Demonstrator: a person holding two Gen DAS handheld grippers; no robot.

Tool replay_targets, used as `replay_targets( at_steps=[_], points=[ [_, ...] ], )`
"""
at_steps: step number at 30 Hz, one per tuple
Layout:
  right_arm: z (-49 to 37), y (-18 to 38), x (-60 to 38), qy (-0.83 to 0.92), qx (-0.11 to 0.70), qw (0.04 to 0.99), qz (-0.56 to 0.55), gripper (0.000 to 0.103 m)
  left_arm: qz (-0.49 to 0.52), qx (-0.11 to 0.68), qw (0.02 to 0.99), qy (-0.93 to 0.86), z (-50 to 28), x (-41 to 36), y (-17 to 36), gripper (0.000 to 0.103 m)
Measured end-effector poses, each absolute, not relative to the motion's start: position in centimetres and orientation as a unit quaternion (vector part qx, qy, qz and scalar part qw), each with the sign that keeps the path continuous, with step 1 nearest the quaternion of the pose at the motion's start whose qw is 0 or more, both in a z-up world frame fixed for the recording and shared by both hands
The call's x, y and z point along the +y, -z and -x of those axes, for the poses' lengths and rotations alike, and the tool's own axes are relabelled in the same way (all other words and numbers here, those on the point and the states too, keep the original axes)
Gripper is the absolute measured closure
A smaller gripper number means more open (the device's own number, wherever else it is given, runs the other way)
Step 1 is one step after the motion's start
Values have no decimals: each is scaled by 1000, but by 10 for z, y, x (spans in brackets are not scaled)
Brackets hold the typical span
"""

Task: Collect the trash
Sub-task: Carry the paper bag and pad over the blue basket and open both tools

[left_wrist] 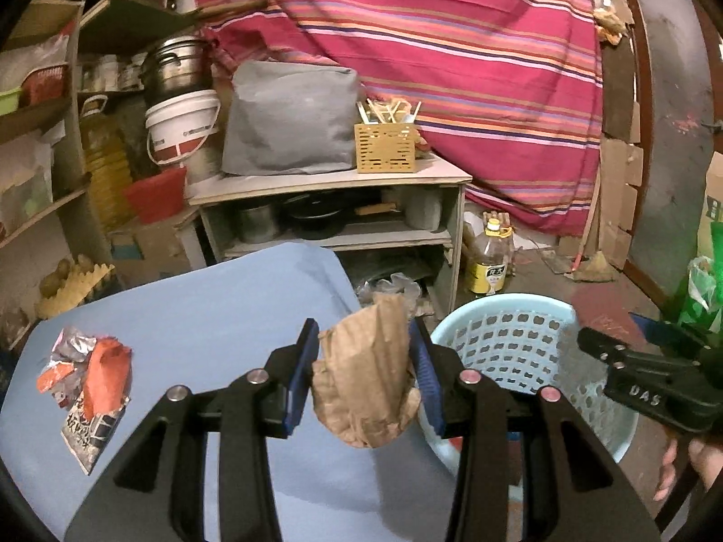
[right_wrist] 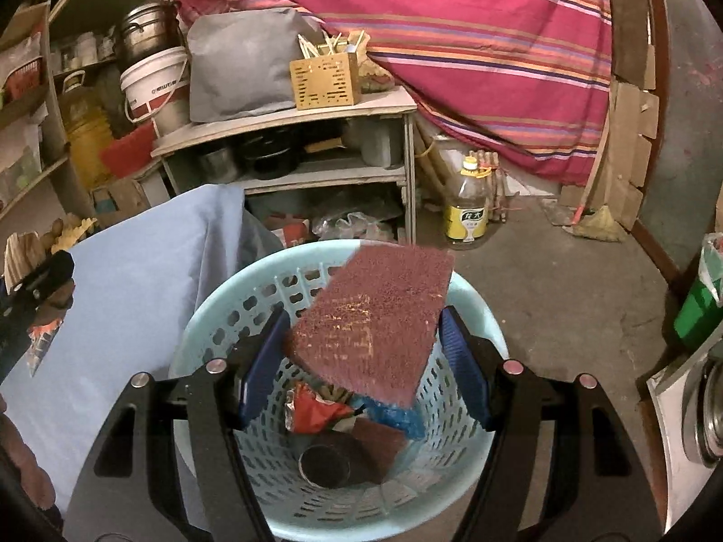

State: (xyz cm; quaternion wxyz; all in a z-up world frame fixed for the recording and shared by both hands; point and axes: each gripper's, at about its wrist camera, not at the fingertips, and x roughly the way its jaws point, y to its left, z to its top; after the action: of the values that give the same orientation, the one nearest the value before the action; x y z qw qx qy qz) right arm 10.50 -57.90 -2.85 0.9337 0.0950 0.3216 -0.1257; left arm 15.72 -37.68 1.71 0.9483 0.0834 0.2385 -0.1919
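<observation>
Your left gripper (left_wrist: 363, 372) pinches the crumpled paper bag (left_wrist: 363, 375) at mid-width, jaws partly closed, near the basket (left_wrist: 519, 343): light, crushable.

Your right gripper (right_wrist: 361, 357), jaws wide, clamps the maroon scouring pad (right_wrist: 375, 320) over the basket (right_wrist: 217, 298): springy, rough, edge-held.

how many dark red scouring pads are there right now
2: one scouring pad in the right gripper above the basket, another pad lying inside it. More may be hidden under the trash.

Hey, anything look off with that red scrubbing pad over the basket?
The red scrubbing pad sits crooked between the right gripper jaws, tilted over the blue basket, one corner sticking out past them.
</observation>
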Motion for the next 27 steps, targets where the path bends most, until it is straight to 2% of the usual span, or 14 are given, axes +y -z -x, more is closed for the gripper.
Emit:
replay_targets(
  at_steps=[3,5,14,27],
  points=[
    [-109,30,-580,115,319,935,-105,33,-82,244,947,195,-162,-383,-16,62],
    [-110,29,-579,112,316,936,-108,24,-80,248,945,196,-164,-387,-15,62],
    [-86,18,-601,157,290,936,-123,7,-85,266,937,211,-168,-408,-3,62],
    [-65,16,-621,194,276,931,-138,4,-78,316,911,254,-190,-468,29,61]
  ],
)
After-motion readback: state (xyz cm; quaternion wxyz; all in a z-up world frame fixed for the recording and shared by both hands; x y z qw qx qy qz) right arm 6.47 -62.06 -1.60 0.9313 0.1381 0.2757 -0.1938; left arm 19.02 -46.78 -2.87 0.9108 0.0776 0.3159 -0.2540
